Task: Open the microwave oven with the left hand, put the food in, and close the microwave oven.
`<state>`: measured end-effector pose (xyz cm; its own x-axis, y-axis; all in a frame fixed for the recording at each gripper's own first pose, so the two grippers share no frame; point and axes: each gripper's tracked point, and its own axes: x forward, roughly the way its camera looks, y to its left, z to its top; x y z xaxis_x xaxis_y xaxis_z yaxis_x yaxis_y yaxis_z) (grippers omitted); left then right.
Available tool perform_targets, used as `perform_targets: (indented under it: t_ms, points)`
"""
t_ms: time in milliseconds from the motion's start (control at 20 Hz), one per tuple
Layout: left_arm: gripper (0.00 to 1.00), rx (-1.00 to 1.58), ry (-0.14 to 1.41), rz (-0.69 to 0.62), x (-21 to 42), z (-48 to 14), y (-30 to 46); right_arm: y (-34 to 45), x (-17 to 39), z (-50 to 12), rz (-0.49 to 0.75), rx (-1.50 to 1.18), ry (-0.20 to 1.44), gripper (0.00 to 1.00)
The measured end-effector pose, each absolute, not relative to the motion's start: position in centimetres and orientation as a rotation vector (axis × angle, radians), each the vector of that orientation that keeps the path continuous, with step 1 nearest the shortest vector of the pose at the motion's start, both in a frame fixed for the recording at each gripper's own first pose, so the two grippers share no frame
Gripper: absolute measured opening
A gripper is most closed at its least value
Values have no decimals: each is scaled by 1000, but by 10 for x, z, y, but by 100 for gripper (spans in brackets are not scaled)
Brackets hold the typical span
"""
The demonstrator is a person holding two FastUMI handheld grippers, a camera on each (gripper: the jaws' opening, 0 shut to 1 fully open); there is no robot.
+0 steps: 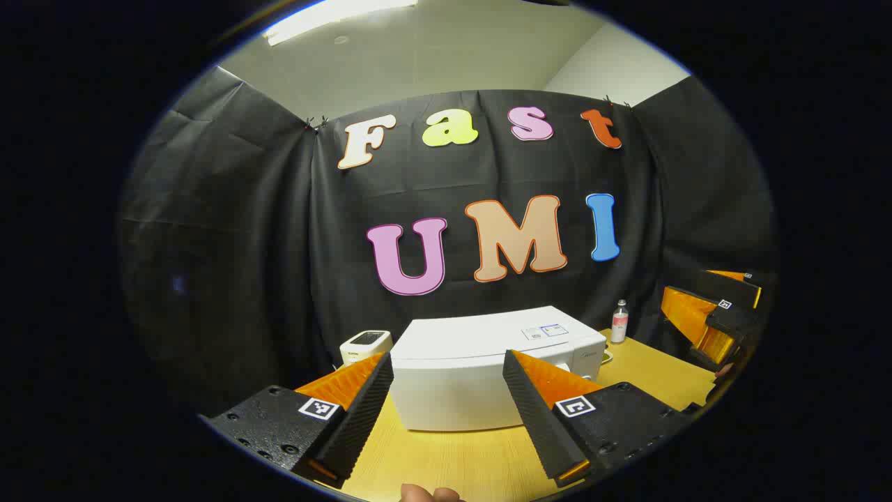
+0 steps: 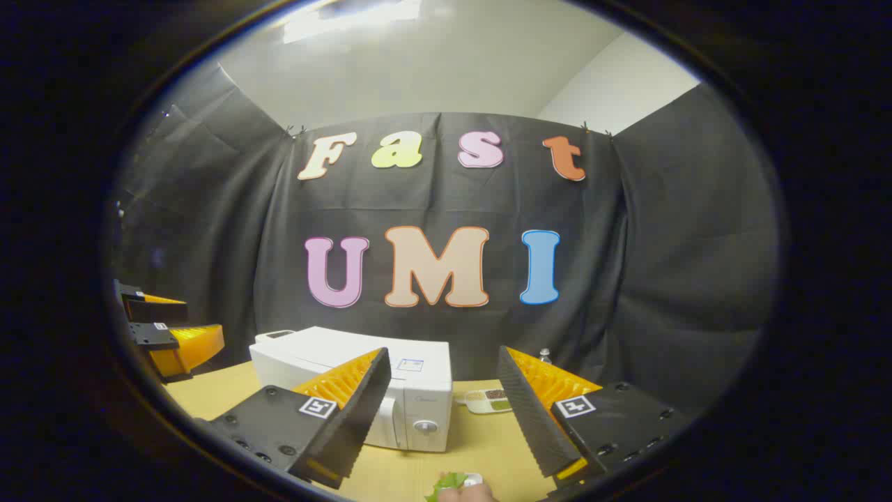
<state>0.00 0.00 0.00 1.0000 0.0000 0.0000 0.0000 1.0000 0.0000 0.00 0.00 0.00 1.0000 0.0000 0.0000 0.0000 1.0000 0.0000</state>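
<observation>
- Microwave oven (image 1: 481, 369) stands shut on the wooden table (image 1: 446, 460), sticker on its top too small to read.
- Left gripper (image 1: 446, 411), fingers spread, empty, in front of the oven.
- Right gripper (image 2: 442, 411), fingers apart, empty, facing the oven's dial side.
- Food tray (image 2: 488, 399) lies just beside the oven.
- Small bottle (image 1: 619, 321) stands behind the oven, label unreadable.

left tongs (image 1: 449, 411) gape wide before the shut white microwave (image 1: 488, 366) on the wooden table (image 1: 446, 460).

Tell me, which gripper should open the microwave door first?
Probably the left gripper: it is open, aimed straight at the closed microwave, with its fingers framing the front. The right gripper sits off towards the control-panel side.
</observation>
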Motion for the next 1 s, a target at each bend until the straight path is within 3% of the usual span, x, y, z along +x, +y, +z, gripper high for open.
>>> perform_targets:
  t_ms: [1000]
  points:
    - [97,4,5,-21,5,-1,-7,-3,0,1,-11,-24,-4,96]
